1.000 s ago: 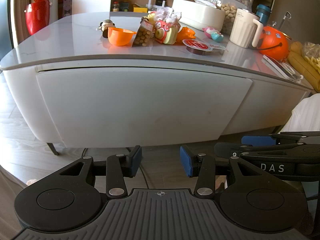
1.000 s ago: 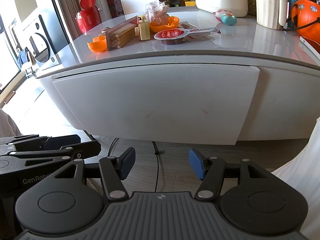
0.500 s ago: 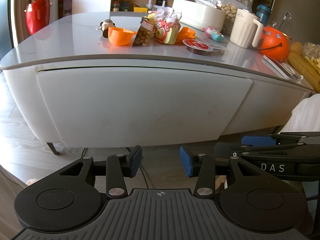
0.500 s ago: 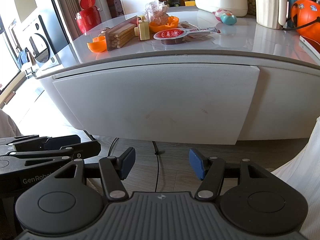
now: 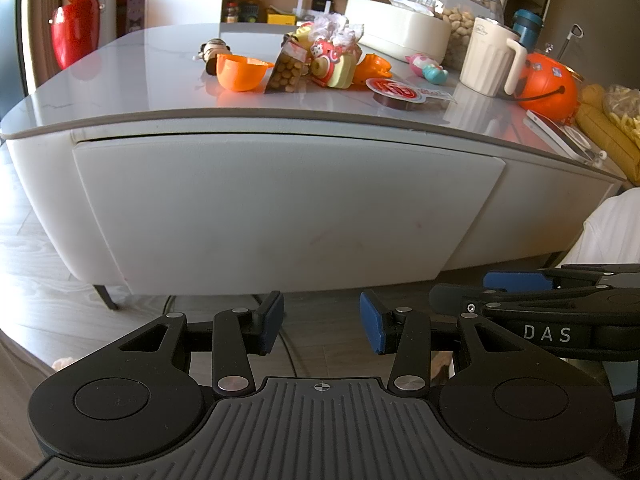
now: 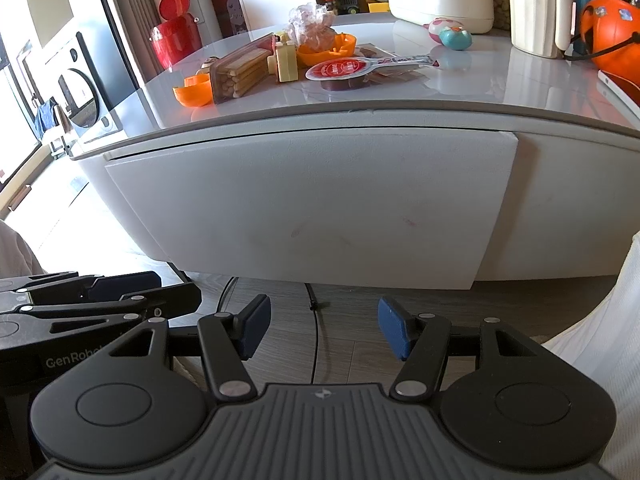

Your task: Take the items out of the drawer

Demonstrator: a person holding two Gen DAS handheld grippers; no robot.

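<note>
Both my grippers, left gripper (image 5: 322,322) and right gripper (image 6: 324,326), hang released and empty before the shut white drawer front (image 5: 280,208); snacks clutter the grey worktop (image 5: 140,76). "DAS", "GenRobo" readable.

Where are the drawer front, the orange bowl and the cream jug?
drawer front (image 5: 280,208): left wrist view, middle of the closed panel.
orange bowl (image 5: 240,76): left wrist view, outer wall.
cream jug (image 6: 534,8): right wrist view, ribbed body.
</note>
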